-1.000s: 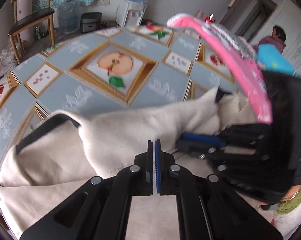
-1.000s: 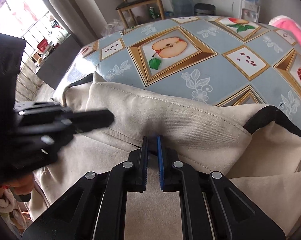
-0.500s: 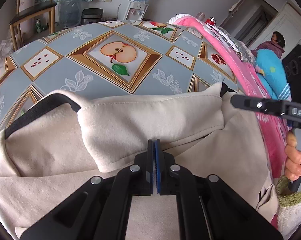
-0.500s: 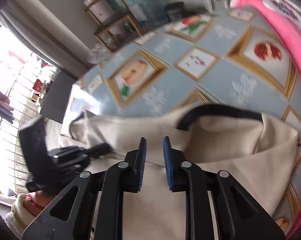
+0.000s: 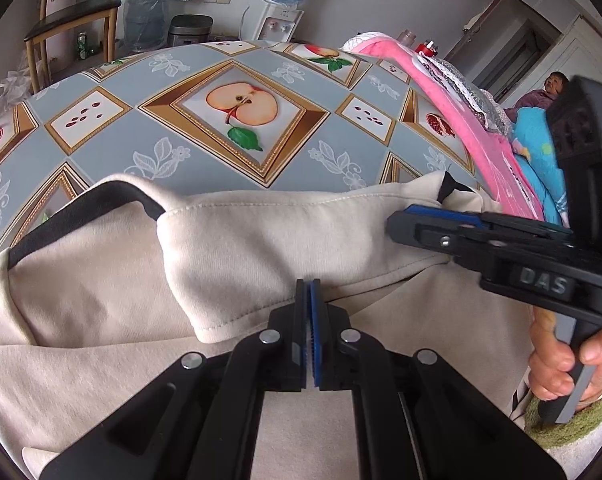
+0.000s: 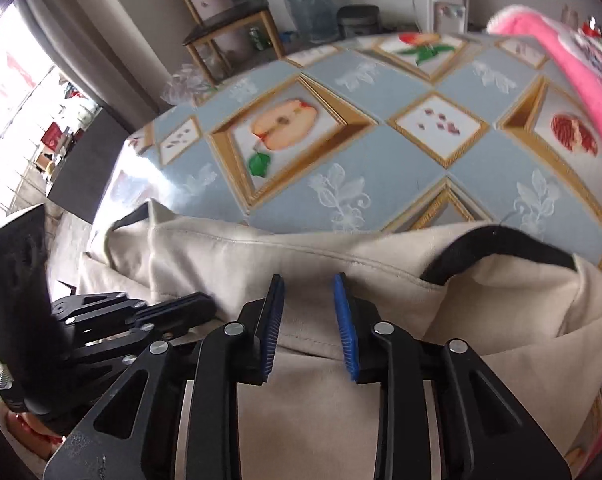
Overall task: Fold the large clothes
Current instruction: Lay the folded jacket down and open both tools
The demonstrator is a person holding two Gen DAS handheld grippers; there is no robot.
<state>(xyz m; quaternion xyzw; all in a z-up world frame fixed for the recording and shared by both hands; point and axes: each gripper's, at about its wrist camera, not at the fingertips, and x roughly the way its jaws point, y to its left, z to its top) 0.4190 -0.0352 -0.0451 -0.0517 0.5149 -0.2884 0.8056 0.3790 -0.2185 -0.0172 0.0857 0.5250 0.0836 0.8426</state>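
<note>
Big garment: a cream-colored garment (image 5: 229, 240) with black trim (image 5: 101, 196) lies on the near part of the desk. One part is folded over the rest, with a stitched edge along the fold.
Left gripper: the left gripper (image 5: 309, 300) has its two fingers pressed together. The tips sit right at the hem of the folded part. It is too hard to tell if any cloth is pinched between them.
Right gripper: the right gripper (image 6: 307, 304) has its blue pads (image 6: 343, 320) apart, with a gap between them. It is over the cream cloth, near the folded edge. It holds nothing.
Both together: in the left view the right gripper (image 5: 441, 228) comes in from the right side, above the cloth. A hand (image 5: 561, 364) holds its handle. In the right view the left gripper (image 6: 173, 312) shows low on the left side.
Desk: the desk (image 5: 181, 128) has a gray-blue cover with gold frames, a cut apple picture (image 5: 241, 104) and white leaf shapes.
Pink thing: a pink cloth (image 5: 461, 120) lies along the right edge of the desk, just beside the garment's far corner.
Behind the desk: a wooden chair (image 5: 73, 32), a water dispenser (image 5: 279, 20) and a dark pot (image 5: 189, 30) stand by the wall.
Far right: a person (image 5: 541, 96) sits in the back, near something bright blue (image 5: 541, 160).
</note>
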